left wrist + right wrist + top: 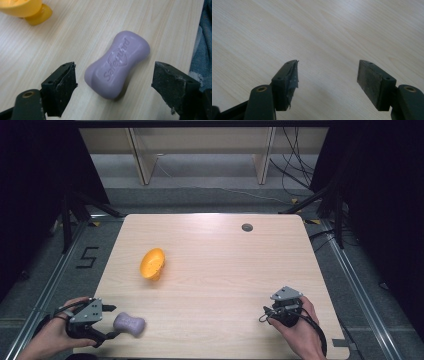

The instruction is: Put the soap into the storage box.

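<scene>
Left gripper view is showing the left gripper (pixel 113 82) standing with jaws apart, straddling the soap bar (pixel 117 63), which is lying flat near the table (pixel 215 265) edge. Smooth, waisted and lilac, it is likely to squirt free if pinched off-centre. Right gripper (pixel 327 82) is idling, jaws apart.

lilac soap (pixel 117 64); orange cup (pixel 152 263) (plain)

A purple soap bar (pixel 117 63), waisted and embossed "Safeguard", is laid flat, well apart from a tipped orange bowl (pixel 152 263).
</scene>
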